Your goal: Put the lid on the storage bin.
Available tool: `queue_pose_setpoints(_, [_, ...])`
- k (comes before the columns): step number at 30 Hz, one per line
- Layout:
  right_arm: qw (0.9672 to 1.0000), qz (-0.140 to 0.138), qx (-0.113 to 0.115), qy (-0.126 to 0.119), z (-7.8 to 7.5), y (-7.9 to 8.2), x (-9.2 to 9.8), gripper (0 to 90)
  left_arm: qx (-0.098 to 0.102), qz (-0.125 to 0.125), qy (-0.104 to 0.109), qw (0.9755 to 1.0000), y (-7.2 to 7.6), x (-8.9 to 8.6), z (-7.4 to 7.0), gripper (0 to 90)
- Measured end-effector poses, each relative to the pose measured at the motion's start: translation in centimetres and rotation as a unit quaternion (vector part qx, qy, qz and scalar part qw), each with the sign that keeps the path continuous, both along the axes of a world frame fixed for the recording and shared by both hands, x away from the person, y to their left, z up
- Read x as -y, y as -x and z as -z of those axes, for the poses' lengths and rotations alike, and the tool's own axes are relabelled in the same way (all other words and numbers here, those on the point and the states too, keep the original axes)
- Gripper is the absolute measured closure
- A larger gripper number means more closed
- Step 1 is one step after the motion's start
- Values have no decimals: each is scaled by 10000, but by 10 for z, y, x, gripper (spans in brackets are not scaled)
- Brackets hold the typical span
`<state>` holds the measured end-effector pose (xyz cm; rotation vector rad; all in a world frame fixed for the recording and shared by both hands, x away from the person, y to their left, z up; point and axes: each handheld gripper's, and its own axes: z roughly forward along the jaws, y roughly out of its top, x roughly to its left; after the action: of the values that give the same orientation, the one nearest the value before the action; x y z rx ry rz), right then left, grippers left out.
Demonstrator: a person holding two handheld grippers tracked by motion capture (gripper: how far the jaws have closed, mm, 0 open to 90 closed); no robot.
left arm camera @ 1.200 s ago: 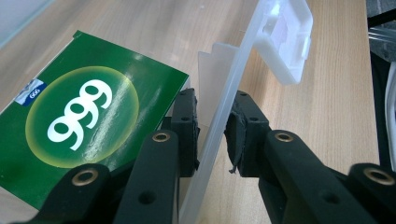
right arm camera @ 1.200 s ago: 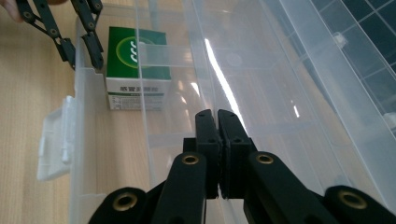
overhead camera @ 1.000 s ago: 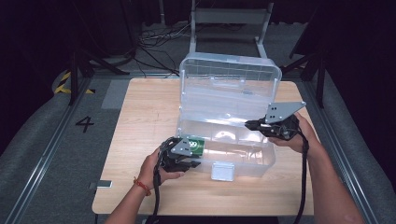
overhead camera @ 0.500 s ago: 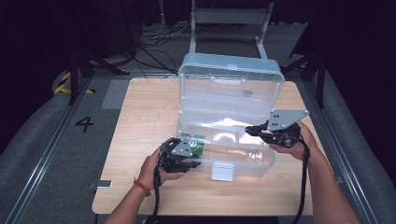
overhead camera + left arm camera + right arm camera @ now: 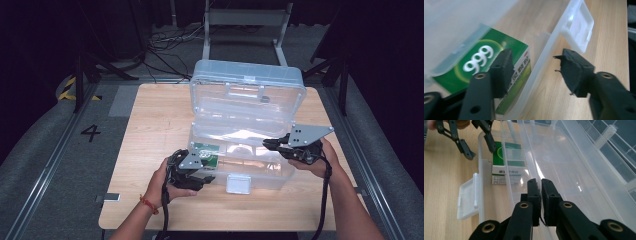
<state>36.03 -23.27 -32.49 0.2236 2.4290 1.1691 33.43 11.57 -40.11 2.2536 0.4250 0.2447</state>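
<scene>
Table [image 5: 150, 125]: a pale wooden top on a dark floor, seen from above, with a person's forearms coming in from its near edge.

Storage box [image 5: 235, 172]: a clear plastic case standing open in the middle of the table, its lid [image 5: 247, 92] raised upright at the far side and its white latch [image 5: 238, 183] hanging over the near wall.

Left gripper [image 5: 202, 176]: held low at the box's near left corner. Its jaws have just been opening and now stand well apart, astride the box's near wall, one inside against the carton and one outside over the wood. In the left gripper view the inner jaw lies in front of the carton's face; whether its pad touches the carton cannot be told, and nothing is pinched.

Right gripper [image 5: 267, 143]: held at the box's right end, pointing left over the open tray. In the right gripper view its jaws are closed almost together, with only a thin slit between them and nothing in it.

Green carton [image 5: 489, 60]: a small medicine box with white "999" lettering, lying in the box's near left corner, close against the near wall.
</scene>
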Motion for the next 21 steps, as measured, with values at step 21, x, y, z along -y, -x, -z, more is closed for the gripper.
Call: queue_pose_setpoints(21, [9999, 49, 62, -63, 6, 8, 0, 850, 697, -805, 1092, 9883, -9, -42, -90, 390])
